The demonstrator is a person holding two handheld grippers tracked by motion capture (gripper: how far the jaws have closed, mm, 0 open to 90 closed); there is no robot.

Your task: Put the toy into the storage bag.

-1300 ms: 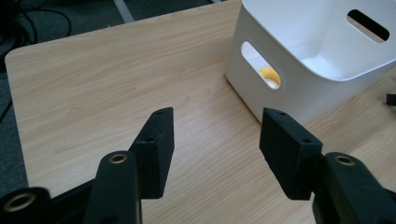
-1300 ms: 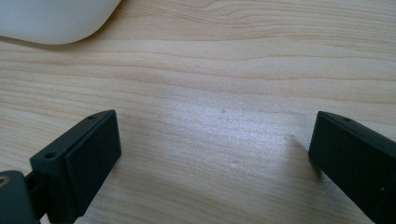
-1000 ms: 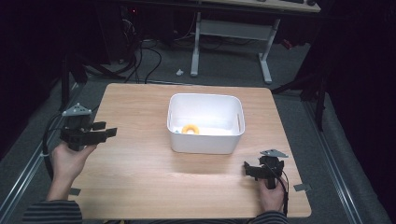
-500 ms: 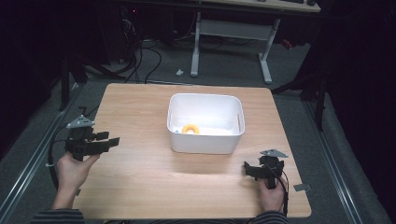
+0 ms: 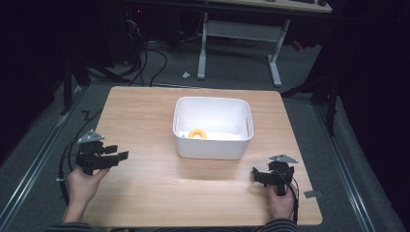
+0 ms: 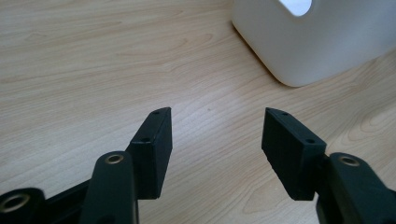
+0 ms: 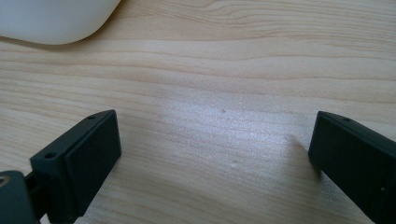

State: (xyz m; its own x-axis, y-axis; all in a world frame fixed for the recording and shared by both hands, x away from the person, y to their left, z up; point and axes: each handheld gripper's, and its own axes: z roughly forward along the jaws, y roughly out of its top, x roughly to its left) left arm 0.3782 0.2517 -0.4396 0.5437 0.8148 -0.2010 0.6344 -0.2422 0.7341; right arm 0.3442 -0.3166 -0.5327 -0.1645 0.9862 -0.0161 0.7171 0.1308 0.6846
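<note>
Since the earlier frames, the left gripper [image 5: 117, 157] has travelled down the left side of the high view, from mid-height of the table to a spot nearer the lower left corner. The right gripper [image 5: 255, 174] has kept its station at the lower right, with no visible shift.

Left gripper: held by the person's left hand [image 5: 83, 183] over the wooden table [image 5: 145, 116], close to its left edge, jaws pointing toward frame right. In the left gripper view its jaws stand parted with bare tabletop between them; nothing is gripped. A grey three-cornered plate [image 5: 90, 137] sits on top of it.

Right gripper: held by the right hand [image 5: 280, 203] at the lower right of the high view, jaws pointing toward frame left. In the right gripper view the jaws are spread wide, one at each lower corner of the frame, with bare wood grain between them; nothing is held.

White bin [image 5: 213, 128]: stands in the centre of the high view, slightly toward the upper half of the table, well apart from both grippers. Its rounded lower corner appears at the upper right of the left gripper view and at the upper left of the right gripper view.

Yellow ring [image 5: 197, 133]: lies on the bin floor, toward its near left part. Its material cannot be determined.

A cable [image 5: 63, 169] trails off the table's left edge.
</note>
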